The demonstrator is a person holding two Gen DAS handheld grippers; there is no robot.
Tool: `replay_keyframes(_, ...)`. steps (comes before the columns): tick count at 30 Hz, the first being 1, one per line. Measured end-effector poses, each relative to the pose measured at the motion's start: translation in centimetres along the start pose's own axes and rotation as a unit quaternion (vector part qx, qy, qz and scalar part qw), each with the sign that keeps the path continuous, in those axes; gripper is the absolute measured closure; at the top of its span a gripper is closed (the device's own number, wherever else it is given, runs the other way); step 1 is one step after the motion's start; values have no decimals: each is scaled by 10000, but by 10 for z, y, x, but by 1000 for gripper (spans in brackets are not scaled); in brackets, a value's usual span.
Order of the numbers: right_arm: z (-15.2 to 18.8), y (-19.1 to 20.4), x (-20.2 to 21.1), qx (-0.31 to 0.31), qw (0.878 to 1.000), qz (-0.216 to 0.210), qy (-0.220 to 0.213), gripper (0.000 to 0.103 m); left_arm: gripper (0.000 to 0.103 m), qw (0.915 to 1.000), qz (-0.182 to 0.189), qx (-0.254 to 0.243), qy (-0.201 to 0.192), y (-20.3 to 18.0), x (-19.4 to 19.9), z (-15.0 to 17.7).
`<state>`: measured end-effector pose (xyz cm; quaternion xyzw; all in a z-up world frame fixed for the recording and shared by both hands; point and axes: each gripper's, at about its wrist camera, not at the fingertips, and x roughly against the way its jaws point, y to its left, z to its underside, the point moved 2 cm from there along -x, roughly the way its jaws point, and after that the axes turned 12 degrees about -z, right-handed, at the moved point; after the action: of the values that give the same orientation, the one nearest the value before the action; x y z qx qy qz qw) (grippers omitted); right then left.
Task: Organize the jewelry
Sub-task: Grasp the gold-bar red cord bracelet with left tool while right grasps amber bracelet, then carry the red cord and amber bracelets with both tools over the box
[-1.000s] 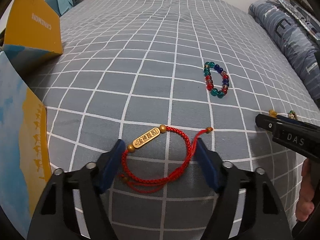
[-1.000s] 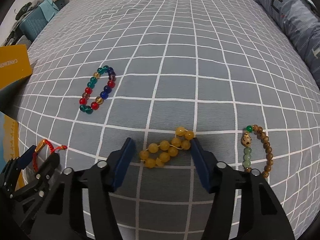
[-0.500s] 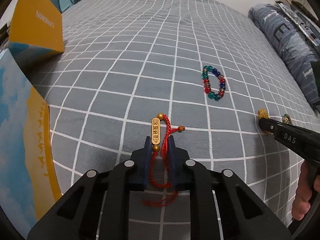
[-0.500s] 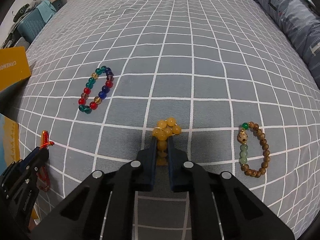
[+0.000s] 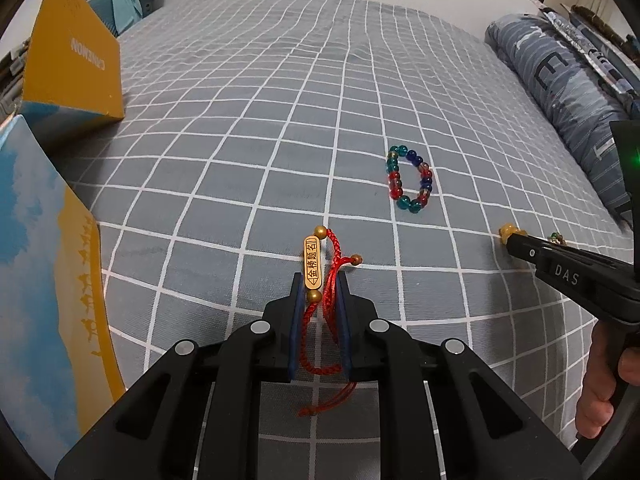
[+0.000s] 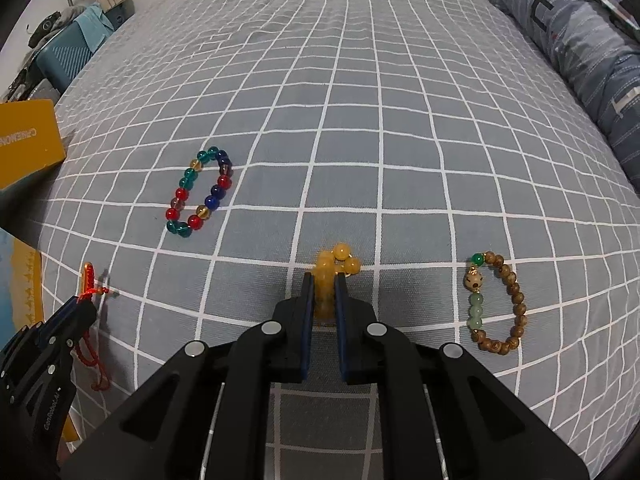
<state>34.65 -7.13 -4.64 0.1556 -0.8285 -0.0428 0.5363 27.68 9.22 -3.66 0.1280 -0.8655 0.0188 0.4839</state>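
My left gripper (image 5: 319,280) is shut on a red cord bracelet (image 5: 326,276) with a gold name plate, held just above the grey checked bedspread (image 5: 248,128). My right gripper (image 6: 323,280) is shut on a yellow bead bracelet (image 6: 334,264), bunched between the pads. A multicoloured glass bead bracelet (image 6: 200,192) lies on the bed to the left; it also shows in the left wrist view (image 5: 410,183). A brown wooden bead bracelet (image 6: 496,306) with green beads lies to the right. The left gripper (image 6: 82,304) shows at the right wrist view's lower left.
A yellow box (image 5: 74,60) stands on the bed at the far left. A blue and yellow box lid (image 5: 44,264) stands close on the left. A folded grey quilt (image 6: 576,40) lies along the right side. The right gripper's body (image 5: 568,276) reaches in from the right.
Both grippers went from open around their bracelets to shut on them. Each bracelet is now squeezed into a narrow bunch and lifted slightly off the bed.
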Motion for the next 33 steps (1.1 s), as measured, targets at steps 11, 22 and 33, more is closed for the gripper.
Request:
replay_keyframes(11,2,4,14,28,9998,52,-178,94,89,9998,45,-18,-169,0,15,-1)
replay_keyframes(22,2,12,31,61,9994,53,-324,94,89,9995,87,-30,-295,2,31,-2)
replay_keyframes(33,7,25,56,199,9985,39,-517,94,89,9987,106,13,-490,12,57,-4)
